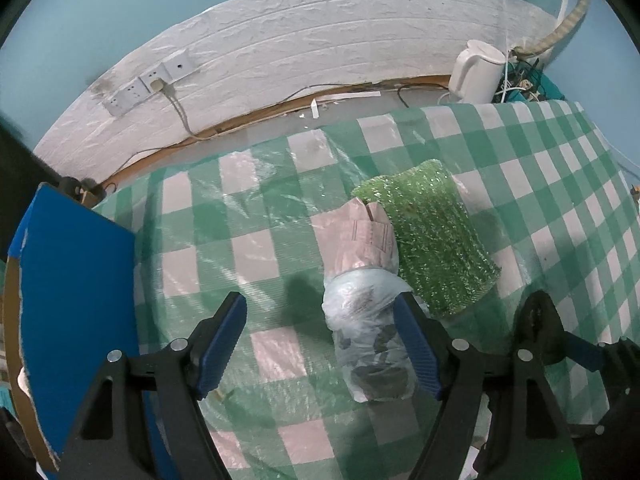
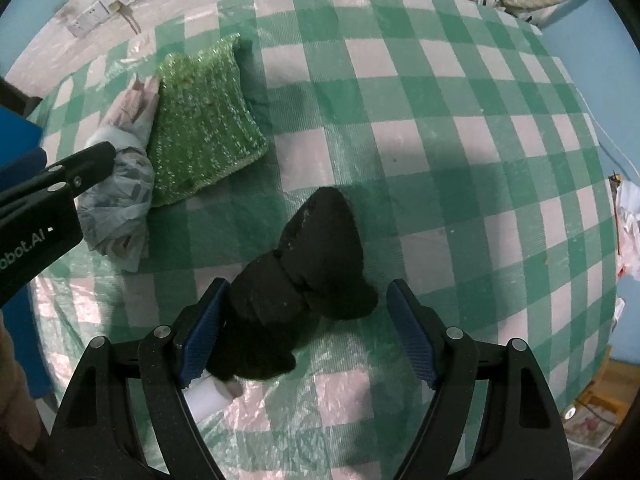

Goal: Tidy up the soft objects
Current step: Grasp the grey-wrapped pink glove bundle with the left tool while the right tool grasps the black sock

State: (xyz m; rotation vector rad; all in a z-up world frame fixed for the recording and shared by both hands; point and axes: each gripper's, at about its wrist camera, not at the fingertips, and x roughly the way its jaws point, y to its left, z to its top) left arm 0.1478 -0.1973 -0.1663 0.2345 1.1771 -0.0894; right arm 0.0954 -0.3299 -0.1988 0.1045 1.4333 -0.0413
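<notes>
In the left wrist view, a rolled bundle (image 1: 364, 312), pale pink at its far end and grey-patterned in clear plastic at its near end, lies on the green-and-white checked tablecloth (image 1: 248, 256). A glittery green pad (image 1: 432, 240) lies against its right side. My left gripper (image 1: 320, 344) is open over the bundle; the right pad rests beside it and the left pad stands well apart. My right gripper (image 2: 308, 334) is open over a black cloth roll (image 2: 308, 264), which lies between the fingers nearer the left pad. A white piece (image 2: 212, 396) pokes out under the roll. The bundle (image 2: 120, 184) and green pad (image 2: 204, 120) lie further left.
A blue board (image 1: 76, 300) stands at the table's left edge. A white kettle (image 1: 476, 76) and tangled cables sit at the back right by the wall. Wall sockets (image 1: 148, 84) with a plugged cord are at the back left. The table's edge (image 2: 608, 240) drops off on the right.
</notes>
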